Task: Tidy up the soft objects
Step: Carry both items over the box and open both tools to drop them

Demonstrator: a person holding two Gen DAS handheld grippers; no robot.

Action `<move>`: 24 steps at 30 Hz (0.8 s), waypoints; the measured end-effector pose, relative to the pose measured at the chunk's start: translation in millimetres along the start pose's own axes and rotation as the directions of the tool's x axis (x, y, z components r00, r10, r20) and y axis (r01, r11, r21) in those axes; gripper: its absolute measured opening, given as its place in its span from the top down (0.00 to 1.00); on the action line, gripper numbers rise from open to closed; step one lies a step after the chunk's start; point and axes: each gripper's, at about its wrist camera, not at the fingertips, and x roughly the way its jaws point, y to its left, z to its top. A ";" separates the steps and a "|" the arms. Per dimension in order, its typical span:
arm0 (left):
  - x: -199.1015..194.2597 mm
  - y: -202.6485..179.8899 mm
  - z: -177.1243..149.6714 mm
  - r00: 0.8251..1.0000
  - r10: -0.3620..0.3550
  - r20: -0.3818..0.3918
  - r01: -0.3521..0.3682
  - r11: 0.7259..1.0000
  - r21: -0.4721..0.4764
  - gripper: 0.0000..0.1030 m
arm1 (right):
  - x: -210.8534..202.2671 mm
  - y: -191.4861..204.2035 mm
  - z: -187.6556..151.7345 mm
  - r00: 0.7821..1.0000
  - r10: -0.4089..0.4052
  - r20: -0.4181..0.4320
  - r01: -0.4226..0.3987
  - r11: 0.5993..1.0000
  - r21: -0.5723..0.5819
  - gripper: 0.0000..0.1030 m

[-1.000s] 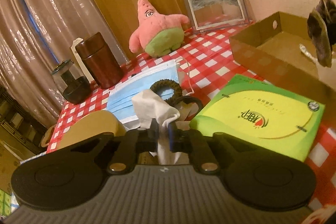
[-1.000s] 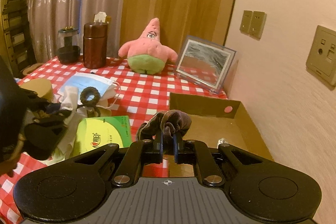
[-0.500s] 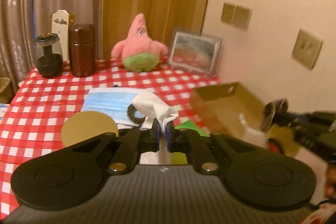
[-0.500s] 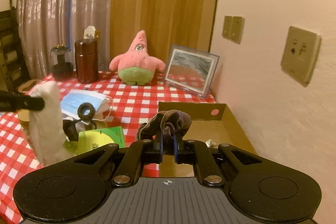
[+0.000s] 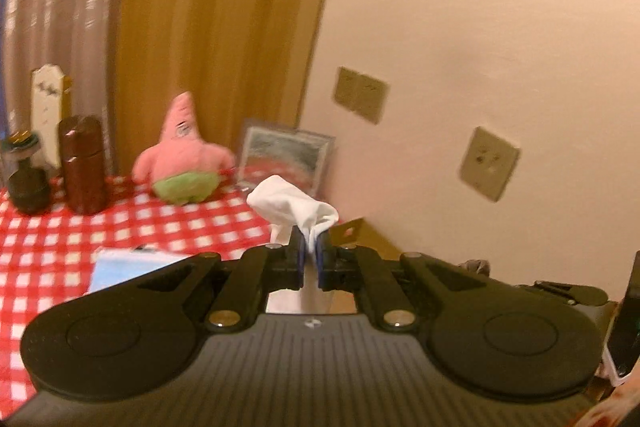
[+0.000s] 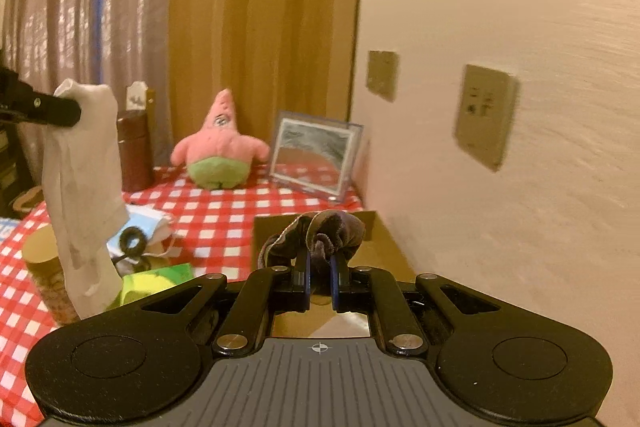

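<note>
left claw (image 5: 309, 253): black, blue pads | right claw (image 6: 320, 269): black, silver screws, ribbed body

warm yellowish light. plain cream wall (image 6: 500, 7) on the right with a double switch plate (image 5: 361, 95) and a socket plate (image 6: 484, 113). ochre curtain (image 6: 260, 27) behind, sheer curtain (image 6: 60, 7) to its left. red-white checked tablecloth (image 6: 224, 223) on the table.

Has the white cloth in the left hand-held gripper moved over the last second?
Yes. The white cloth has risen off the checkered table, now hanging higher than the brown canister.
</note>
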 end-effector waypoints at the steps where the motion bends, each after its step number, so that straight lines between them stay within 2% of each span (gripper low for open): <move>1: 3.0 -6.8 3.0 1.000 -0.018 0.002 0.018 1.000 0.003 0.95 | -0.5 -5.4 0.7 1.000 -0.008 0.001 0.008 1.000 0.003 0.91; 8: 44.0 -61.4 20.6 0.992 -0.128 -0.004 0.128 0.990 0.053 0.95 | 4.3 -45.8 0.2 0.998 -0.061 -0.016 0.062 0.997 0.036 0.91; 13: 84.8 -88.3 16.3 0.979 -0.198 -0.038 0.200 0.978 0.054 0.95 | 17.3 -65.5 -6.2 0.995 -0.087 -0.044 0.089 0.995 0.054 0.91; 18: 136.7 -99.7 -13.4 0.964 -0.221 -0.149 0.232 0.971 0.055 0.95 | 33.2 -72.1 -18.4 0.993 -0.081 -0.082 0.087 0.994 0.073 0.91; 23: 173.1 -106.5 -40.0 0.945 -0.200 -0.260 0.230 0.969 0.093 0.94 | 47.4 -71.5 -28.8 0.992 -0.067 -0.111 0.077 0.993 0.089 0.91; 24: 178.1 -107.2 -42.2 0.944 -0.192 -0.269 0.227 0.969 0.103 0.90 | 49.6 -71.3 -30.1 0.991 -0.065 -0.115 0.076 0.993 0.093 0.91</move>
